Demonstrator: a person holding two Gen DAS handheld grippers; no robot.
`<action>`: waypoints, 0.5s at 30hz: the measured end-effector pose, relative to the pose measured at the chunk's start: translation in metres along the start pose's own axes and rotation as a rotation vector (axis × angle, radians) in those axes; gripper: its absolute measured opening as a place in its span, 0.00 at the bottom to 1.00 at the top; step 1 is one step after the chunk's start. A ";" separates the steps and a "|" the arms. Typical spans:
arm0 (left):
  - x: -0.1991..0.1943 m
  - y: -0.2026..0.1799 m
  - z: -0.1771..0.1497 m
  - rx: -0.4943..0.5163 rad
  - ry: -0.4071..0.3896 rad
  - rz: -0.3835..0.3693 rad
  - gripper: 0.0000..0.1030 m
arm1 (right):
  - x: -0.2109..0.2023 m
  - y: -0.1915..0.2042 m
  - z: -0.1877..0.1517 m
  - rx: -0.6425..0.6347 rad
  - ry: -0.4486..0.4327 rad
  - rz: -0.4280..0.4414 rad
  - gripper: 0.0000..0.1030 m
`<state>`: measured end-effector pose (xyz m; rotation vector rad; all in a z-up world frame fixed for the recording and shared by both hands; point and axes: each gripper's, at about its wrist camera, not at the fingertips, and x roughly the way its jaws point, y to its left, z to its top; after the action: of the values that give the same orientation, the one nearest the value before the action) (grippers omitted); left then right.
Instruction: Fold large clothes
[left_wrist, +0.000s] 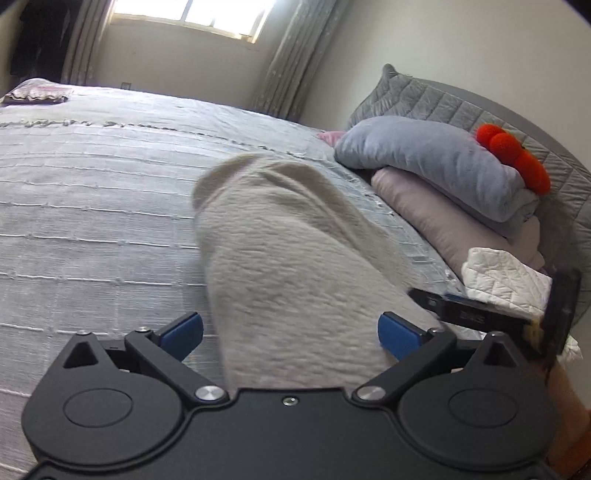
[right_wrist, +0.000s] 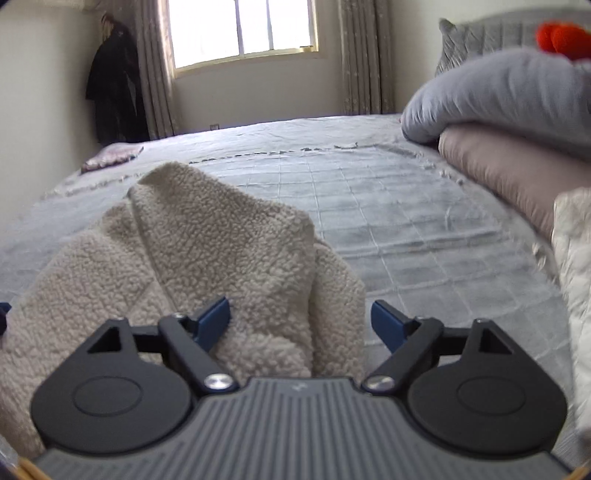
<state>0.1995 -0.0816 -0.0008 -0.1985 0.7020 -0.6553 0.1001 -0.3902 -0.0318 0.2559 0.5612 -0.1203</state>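
A cream fleece garment (left_wrist: 288, 258) lies bunched on the grey bedspread (left_wrist: 92, 192). In the left wrist view it runs between the blue pads of my left gripper (left_wrist: 290, 332), which is open wide around it. In the right wrist view the same fleece (right_wrist: 207, 251) lies folded over itself, and my right gripper (right_wrist: 299, 321) is open with the fleece between its pads. Part of the right gripper (left_wrist: 480, 314) shows at the right edge of the left wrist view.
Stacked at the head of the bed are a grey folded blanket (left_wrist: 443, 166), a pink pillow (left_wrist: 443, 221), a white quilted item (left_wrist: 506, 277) and a red pom-pom toy (left_wrist: 517, 158). A small folded cloth (left_wrist: 37, 94) lies at the far left corner. A dark coat (right_wrist: 110, 92) hangs by the window.
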 end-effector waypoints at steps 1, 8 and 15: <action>0.003 0.007 0.003 -0.026 0.019 -0.007 0.99 | -0.002 -0.009 0.001 0.054 0.015 0.044 0.81; 0.029 0.039 0.011 -0.217 0.118 -0.119 0.99 | -0.008 -0.042 0.006 0.127 0.119 0.118 0.97; 0.057 0.052 0.002 -0.411 0.167 -0.236 0.99 | 0.034 -0.096 -0.015 0.475 0.320 0.363 0.98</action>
<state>0.2587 -0.0768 -0.0498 -0.6180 0.9812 -0.7524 0.1036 -0.4795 -0.0818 0.8445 0.7913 0.1461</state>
